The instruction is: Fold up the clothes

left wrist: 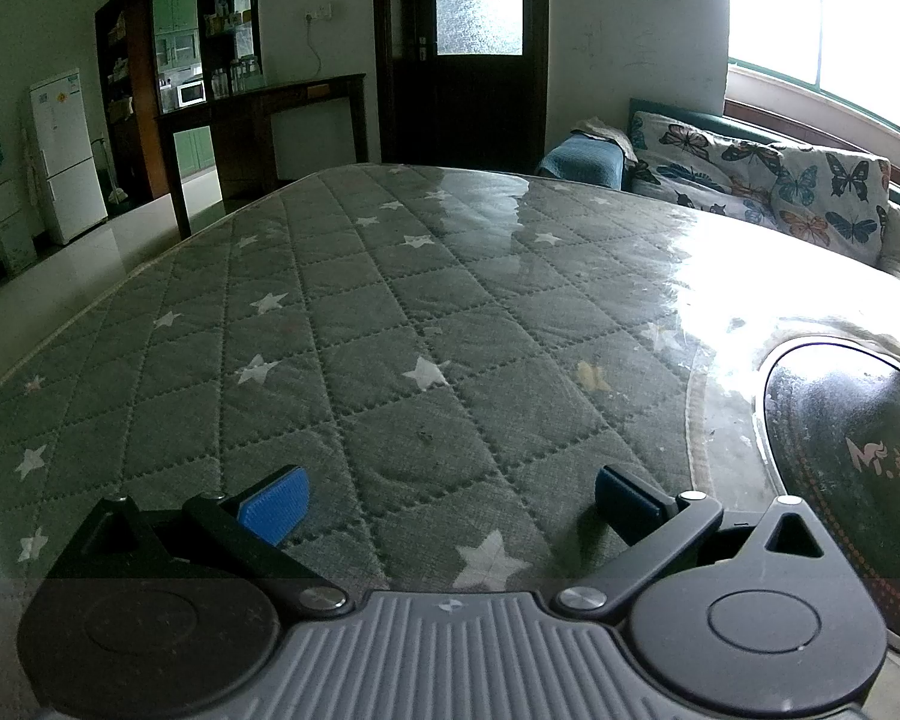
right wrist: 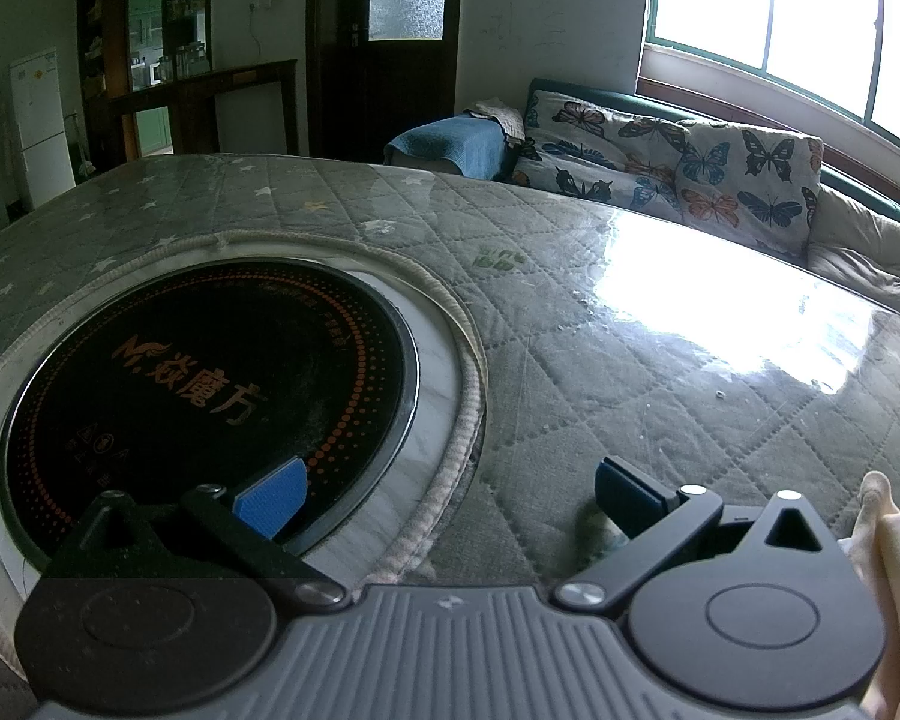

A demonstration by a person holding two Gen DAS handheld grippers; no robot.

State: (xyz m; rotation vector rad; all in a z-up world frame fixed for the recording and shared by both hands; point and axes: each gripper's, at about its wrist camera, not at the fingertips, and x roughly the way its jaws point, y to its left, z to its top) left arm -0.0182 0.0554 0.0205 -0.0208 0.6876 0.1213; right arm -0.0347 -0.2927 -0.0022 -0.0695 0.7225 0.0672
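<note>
Overhead, two hand-held grippers, left hand-held gripper and right hand-held gripper, gape; one cream garment.

A quilted cover lies spread over the tabletop, and a round cooktop sits in a cutout of it. In the left wrist view the cooktop lies at the right edge, right of the left gripper, which hangs over the cover. The right gripper hangs over the cooktop's near rim, one of its fingers over the cooktop. A cloth lies at the near right. Behind the tabletop on the right a sofa stands under a window. A door is behind the tabletop, with a shelf and a fridge to its left.
</note>
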